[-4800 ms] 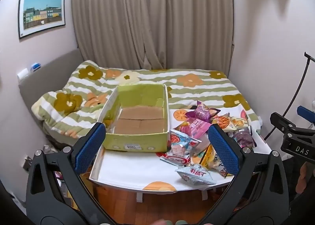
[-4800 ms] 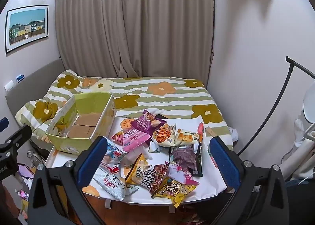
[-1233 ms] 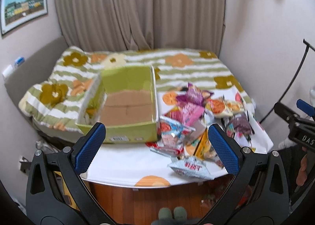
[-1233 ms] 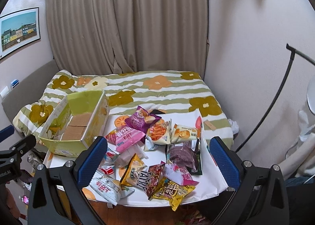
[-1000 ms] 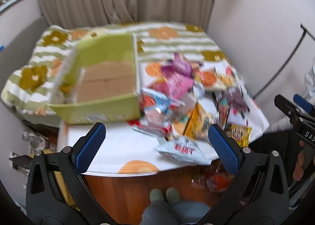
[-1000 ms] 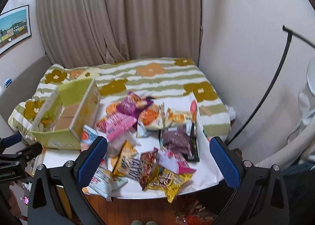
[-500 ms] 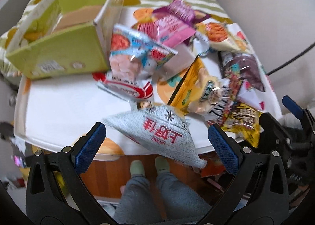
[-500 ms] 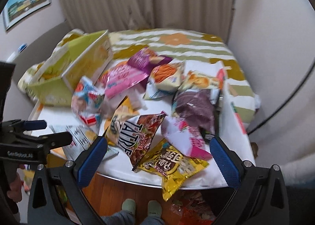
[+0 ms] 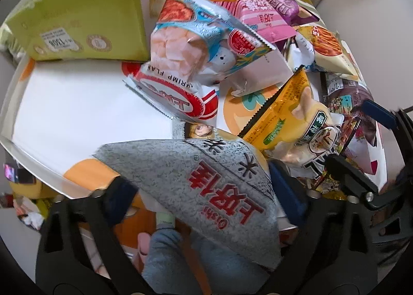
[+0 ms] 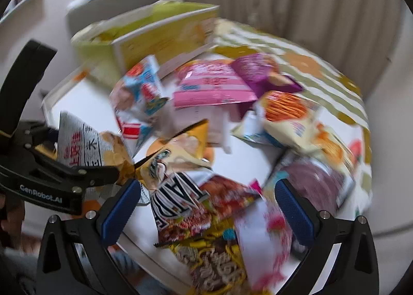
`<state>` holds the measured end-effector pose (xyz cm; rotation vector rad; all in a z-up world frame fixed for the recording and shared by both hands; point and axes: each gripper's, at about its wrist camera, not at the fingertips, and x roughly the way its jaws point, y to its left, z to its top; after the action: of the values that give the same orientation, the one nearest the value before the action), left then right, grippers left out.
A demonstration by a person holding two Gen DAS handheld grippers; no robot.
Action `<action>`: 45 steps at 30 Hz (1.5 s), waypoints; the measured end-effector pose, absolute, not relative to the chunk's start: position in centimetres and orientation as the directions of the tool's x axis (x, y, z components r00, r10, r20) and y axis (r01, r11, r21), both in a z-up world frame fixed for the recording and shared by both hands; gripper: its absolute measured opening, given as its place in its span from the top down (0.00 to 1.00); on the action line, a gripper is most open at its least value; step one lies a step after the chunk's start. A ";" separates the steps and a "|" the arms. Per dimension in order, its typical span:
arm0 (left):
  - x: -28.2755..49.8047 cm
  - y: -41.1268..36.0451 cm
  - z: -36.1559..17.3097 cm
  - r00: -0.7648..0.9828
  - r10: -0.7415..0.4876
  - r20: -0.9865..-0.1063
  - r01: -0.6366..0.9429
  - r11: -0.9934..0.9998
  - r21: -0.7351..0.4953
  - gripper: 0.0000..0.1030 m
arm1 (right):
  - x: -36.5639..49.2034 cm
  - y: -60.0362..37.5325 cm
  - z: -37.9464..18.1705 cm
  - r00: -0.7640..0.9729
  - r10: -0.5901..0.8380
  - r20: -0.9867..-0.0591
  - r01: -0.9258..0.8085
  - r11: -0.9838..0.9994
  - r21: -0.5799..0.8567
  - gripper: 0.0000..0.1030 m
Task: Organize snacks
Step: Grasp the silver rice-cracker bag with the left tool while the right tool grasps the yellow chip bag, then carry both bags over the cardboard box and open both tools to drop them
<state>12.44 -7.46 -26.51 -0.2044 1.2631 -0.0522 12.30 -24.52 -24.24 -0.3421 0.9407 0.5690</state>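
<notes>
Your left hand-held gripper (image 9: 204, 197) points steeply down at the near edge of the surface (image 9: 77, 114), and the grey snack bag (image 9: 206, 181) with red characters lies right between its blue pads. Its jaws have just been closing around that bag; the right pad (image 9: 284, 191) sits against the bag's edge, while the left pad (image 9: 121, 197) is blurred, so you cannot tell whether the squeeze is complete. The bag overhangs the front rim of the surface, above your grey-trousered legs (image 9: 175, 264).

Your right hand-held gripper (image 10: 206, 204) hangs with its jaws spread wide and nothing between the pads, over the dark bag with large white letters (image 10: 185, 204) and the yellow noodle bag (image 10: 214, 264) at the near edge. In the right wrist view the left hand-held gripper appears at the left, with the grey snack bag in its fingers.

The green box (image 9: 85, 18) stands at the far left of the surface. Just beside its corner lie the light-blue shrimp bag (image 9: 196, 37) and the red-and-white shrimp flakes bag (image 9: 175, 98). The pink bag (image 9: 263, 18), purple bag (image 9: 278, 3) and yellow bag (image 9: 284, 119) are spread to the right.
</notes>
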 end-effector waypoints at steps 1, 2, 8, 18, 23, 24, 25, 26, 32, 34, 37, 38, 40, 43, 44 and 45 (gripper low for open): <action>12.3 -7.3 -26.7 0.303 -0.155 -0.940 -0.077 0.979 -0.186 0.25 | 12.6 -24.2 -24.5 0.435 0.322 -0.841 -0.626 0.779 -0.026 0.00; 12.4 -7.2 -26.8 0.305 -0.159 -0.939 -0.080 0.978 -0.192 0.26 | 12.9 -23.8 -24.7 0.419 0.328 -0.847 -0.649 0.760 -0.028 0.00; 12.1 -7.1 -26.9 0.330 -0.153 -0.932 -0.092 0.977 -0.193 0.38 | 14.2 -21.9 -26.3 0.346 0.336 -0.876 -0.735 0.677 -0.031 0.00; 11.8 -6.7 -26.7 0.336 -0.152 -0.930 -0.082 0.978 -0.190 0.42 | 14.8 -19.5 -28.6 0.243 0.321 -0.915 -0.794 0.607 0.002 0.31; 11.5 -6.7 -26.2 0.339 -0.153 -0.928 -0.076 0.979 -0.190 0.42 | 14.7 -19.4 -28.4 0.228 0.333 -0.915 -0.791 0.611 0.025 0.41; 11.5 -6.7 -25.9 0.341 -0.153 -0.927 -0.073 0.979 -0.189 0.42 | 14.9 -19.5 -28.2 0.230 0.338 -0.913 -0.784 0.620 0.032 0.41; 11.4 -6.8 -25.7 0.345 -0.152 -0.926 -0.071 0.980 -0.187 0.42 | 15.1 -20.1 -27.9 0.231 0.345 -0.910 -0.777 0.628 0.041 0.42; 11.4 -6.8 -25.5 0.348 -0.151 -0.925 -0.070 0.980 -0.186 0.42 | 15.2 -20.6 -27.5 0.234 0.355 -0.905 -0.770 0.637 0.051 0.42; 11.2 -6.9 -23.2 0.381 -0.139 -0.914 -0.060 0.983 -0.174 0.42 | 16.4 -21.9 -25.0 0.260 0.404 -0.877 -0.727 0.679 0.097 0.43; 11.2 -6.8 -22.2 0.397 -0.134 -0.908 -0.059 0.983 -0.171 0.42 | 16.9 -22.2 -24.1 0.262 0.418 -0.870 -0.717 0.688 0.114 0.43; 11.0 -6.6 -20.4 0.427 -0.125 -0.895 -0.059 0.984 -0.165 0.42 | 17.6 -22.3 -22.7 0.270 0.419 -0.867 -0.699 0.704 0.124 0.43; 11.0 -6.4 -19.6 0.441 -0.120 -0.889 -0.060 0.985 -0.163 0.42 | 17.7 -22.3 -22.1 0.276 0.419 -0.865 -0.692 0.712 0.123 0.43; 10.9 -6.0 -18.4 0.463 -0.116 -0.879 -0.062 0.985 -0.162 0.42 | 17.6 -22.4 -21.2 0.290 0.420 -0.860 -0.680 0.723 0.124 0.43; 11.0 -5.2 -16.1 0.504 -0.115 -0.856 -0.062 0.984 -0.168 0.42 | 17.9 -22.6 -19.1 0.328 0.420 -0.846 -0.666 0.738 0.108 0.43; 11.2 -5.0 -15.6 0.511 -0.116 -0.852 -0.060 0.984 -0.170 0.42 | 17.5 -22.7 -18.4 0.342 0.415 -0.843 -0.659 0.745 0.099 0.43; 11.4 -4.7 -14.9 0.522 -0.117 -0.845 -0.059 0.983 -0.172 0.42 | 17.6 -22.6 -17.6 0.357 0.410 -0.839 -0.652 0.753 0.090 0.43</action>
<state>11.39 -4.69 -14.86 -0.1878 1.0225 -0.0351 17.60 -22.61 -17.61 -0.2786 0.9895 0.6966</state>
